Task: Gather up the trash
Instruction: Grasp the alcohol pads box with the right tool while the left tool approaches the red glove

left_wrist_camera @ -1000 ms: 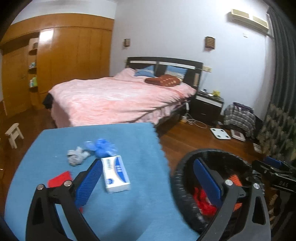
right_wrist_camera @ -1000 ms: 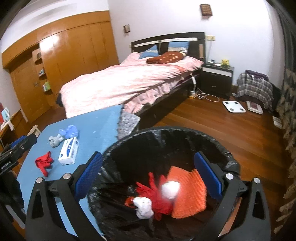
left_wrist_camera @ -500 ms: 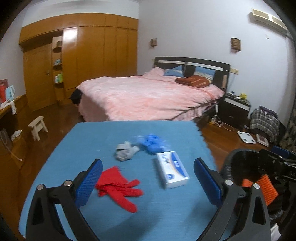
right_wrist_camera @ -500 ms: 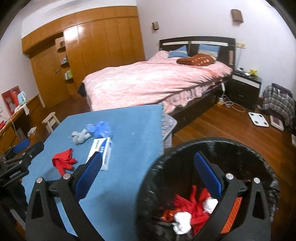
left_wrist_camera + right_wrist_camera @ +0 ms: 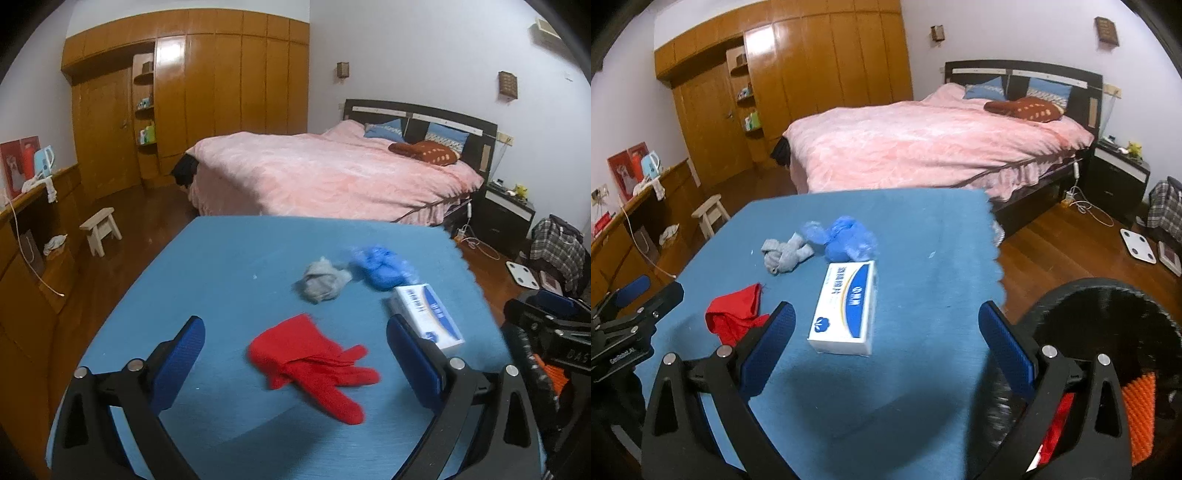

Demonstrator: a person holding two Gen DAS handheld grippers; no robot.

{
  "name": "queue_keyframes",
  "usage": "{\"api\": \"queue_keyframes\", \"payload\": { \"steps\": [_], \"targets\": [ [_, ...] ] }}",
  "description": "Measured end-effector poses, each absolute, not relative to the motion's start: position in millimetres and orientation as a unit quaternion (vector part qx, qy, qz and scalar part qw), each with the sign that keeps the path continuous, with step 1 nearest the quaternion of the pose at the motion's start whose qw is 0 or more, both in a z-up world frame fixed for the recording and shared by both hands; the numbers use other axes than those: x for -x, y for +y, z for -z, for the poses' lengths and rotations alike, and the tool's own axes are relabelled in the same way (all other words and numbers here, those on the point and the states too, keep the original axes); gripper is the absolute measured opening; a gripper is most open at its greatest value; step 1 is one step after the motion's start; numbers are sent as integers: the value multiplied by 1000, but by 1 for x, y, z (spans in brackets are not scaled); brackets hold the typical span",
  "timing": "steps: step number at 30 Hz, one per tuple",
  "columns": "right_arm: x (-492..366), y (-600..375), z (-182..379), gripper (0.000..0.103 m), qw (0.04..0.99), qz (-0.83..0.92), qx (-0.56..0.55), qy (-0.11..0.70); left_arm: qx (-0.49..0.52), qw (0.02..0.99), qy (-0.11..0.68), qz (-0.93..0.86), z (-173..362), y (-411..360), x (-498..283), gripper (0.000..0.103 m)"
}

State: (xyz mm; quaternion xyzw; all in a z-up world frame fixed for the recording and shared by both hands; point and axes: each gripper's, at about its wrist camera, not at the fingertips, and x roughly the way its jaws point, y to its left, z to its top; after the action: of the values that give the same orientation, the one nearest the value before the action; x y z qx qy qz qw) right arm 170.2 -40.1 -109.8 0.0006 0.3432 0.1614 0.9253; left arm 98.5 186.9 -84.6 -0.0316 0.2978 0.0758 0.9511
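Observation:
On the blue table (image 5: 229,266) lie a red glove (image 5: 310,360), a grey crumpled sock (image 5: 321,284), a blue crumpled glove (image 5: 382,266) and a white-and-blue box (image 5: 428,314). My left gripper (image 5: 295,363) is open, its fingers straddling the red glove from just above. My right gripper (image 5: 886,345) is open too, hovering near the box (image 5: 847,308), with the red glove (image 5: 735,317) to its left. A black-lined trash bin (image 5: 1108,332) holding red and orange items stands at the table's right edge.
A pink bed (image 5: 332,177) fills the room behind the table. A wooden wardrobe (image 5: 207,103) lines the far wall, with a small stool (image 5: 101,229) and a desk (image 5: 26,221) on the left. A nightstand (image 5: 509,210), a scale (image 5: 524,275) and clothes lie on the floor at right.
Both grippers swung left, away from the bin and over the table. The left one now frames the red glove; the right one now faces the box. Both stayed open.

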Motion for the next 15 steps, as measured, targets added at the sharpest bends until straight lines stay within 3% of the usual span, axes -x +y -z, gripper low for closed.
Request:
{"api": "queue_keyframes", "payload": {
  "steps": [15],
  "targets": [
    [-201, 6, 165, 97, 907, -165, 30, 386, 39, 939, 328, -93, 116, 212, -111, 97]
  ]
}}
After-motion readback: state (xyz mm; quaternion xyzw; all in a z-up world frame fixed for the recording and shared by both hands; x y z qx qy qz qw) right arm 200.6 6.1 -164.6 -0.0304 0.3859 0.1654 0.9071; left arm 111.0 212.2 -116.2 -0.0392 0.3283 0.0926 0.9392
